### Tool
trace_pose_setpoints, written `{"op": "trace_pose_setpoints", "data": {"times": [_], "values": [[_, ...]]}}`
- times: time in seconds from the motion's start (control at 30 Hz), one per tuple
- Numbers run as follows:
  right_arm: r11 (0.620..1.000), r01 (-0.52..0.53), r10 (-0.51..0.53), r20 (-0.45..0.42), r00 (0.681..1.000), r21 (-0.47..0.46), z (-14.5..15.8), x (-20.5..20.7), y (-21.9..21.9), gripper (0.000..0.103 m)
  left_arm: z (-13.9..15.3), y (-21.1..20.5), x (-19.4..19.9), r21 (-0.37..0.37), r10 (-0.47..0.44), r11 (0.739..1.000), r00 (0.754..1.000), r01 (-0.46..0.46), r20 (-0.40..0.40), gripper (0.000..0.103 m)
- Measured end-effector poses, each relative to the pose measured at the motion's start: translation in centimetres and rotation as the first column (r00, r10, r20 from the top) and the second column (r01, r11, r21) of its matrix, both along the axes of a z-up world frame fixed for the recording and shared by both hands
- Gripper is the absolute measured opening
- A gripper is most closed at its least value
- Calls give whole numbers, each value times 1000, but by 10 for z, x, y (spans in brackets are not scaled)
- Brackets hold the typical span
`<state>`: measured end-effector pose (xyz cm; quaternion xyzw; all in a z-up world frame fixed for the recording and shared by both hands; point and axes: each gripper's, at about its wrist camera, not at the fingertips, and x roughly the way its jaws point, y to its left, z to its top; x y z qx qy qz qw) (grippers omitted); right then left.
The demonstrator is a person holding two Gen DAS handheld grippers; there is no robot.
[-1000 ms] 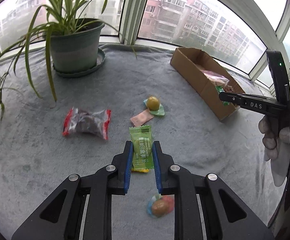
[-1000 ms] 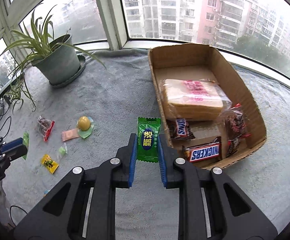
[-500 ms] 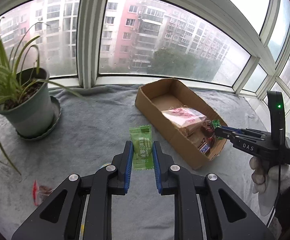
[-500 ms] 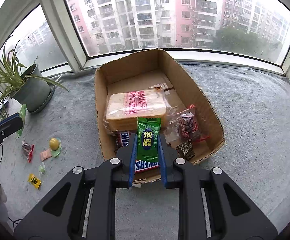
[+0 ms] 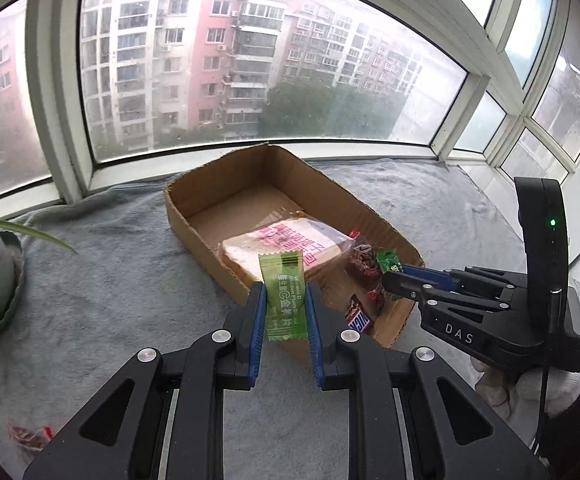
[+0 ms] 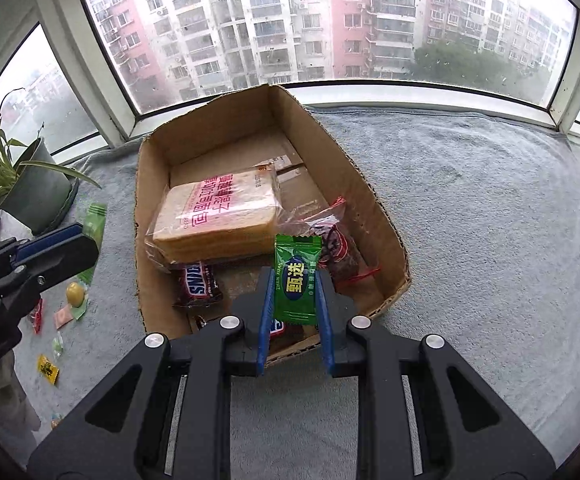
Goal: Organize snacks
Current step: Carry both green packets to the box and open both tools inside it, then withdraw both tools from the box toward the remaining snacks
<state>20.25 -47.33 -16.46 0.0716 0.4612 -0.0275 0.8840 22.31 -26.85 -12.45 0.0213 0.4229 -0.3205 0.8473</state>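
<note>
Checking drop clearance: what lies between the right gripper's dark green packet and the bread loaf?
In the right wrist view, only bare box floor separates the dark green packet from the bread loaf.

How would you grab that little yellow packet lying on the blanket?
Probably from straight above, pinching across its short width at the middle. The yellow packet lies flat on the soft blanket, so no side edge sticks up to catch.

The left gripper (image 5: 285, 312) is black with blue ribbed pads and grips a light-green candy wrapper (image 5: 283, 295) printed with a black barcode and white lettering. The right gripper (image 6: 295, 307) has the same colours and grips a darker green wrapper (image 6: 296, 278) bearing a blue oval with yellow characters. The cardboard box (image 6: 378, 208) is plain brown. The bread bag (image 6: 220, 216) is clear with pink-red lettering. The blanket (image 6: 490, 208) is grey.
</note>
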Motion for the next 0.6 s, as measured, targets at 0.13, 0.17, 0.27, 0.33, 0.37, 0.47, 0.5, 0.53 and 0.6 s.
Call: {"op": "trace_pose_setpoints", "data": {"times": [0.13, 0.17, 0.27, 0.33, 0.37, 0.47, 0.5, 0.53, 0.6], "values": [[1000, -2, 2, -4, 1000, -1, -2, 2, -4, 21, -7, -11, 2, 4, -17, 1000, 1000, 17, -17, 18], [1000, -3, 3, -5, 1000, -3, -2, 2, -4, 21, -9, -12, 2, 0, -22, 1000, 999, 22, -26, 18], [1000, -1, 1, -6, 1000, -14, -2, 2, -4, 21, -12, -17, 3, -8, -28, 1000, 999, 27, -45, 18], [1000, -8, 8, -4, 1000, -15, -1, 3, -3, 21, -13, -19, 3, -20, -39, 999, 998, 38, -50, 18], [1000, -10, 10, -3, 1000, -20, -1, 3, -2, 24, -13, -20, 2, -23, -43, 999, 998, 42, -51, 18], [999, 1, -1, 5, 1000, -34, 2, 2, -2, 39, -13, -23, 0, -14, -51, 999, 998, 50, -46, 24], [999, 4, -4, 9, 1000, -33, 3, 1, -2, 41, -14, -23, 0, -8, -49, 999, 998, 49, -44, 24], [999, 4, -4, 13, 1000, -36, 4, 0, -2, 46, -14, -22, -1, -6, -48, 999, 998, 48, -44, 24], [999, 3, -2, 20, 1000, -41, 7, -2, -1, 48, -12, -18, -1, -9, -42, 999, 998, 42, -46, 24]]}}
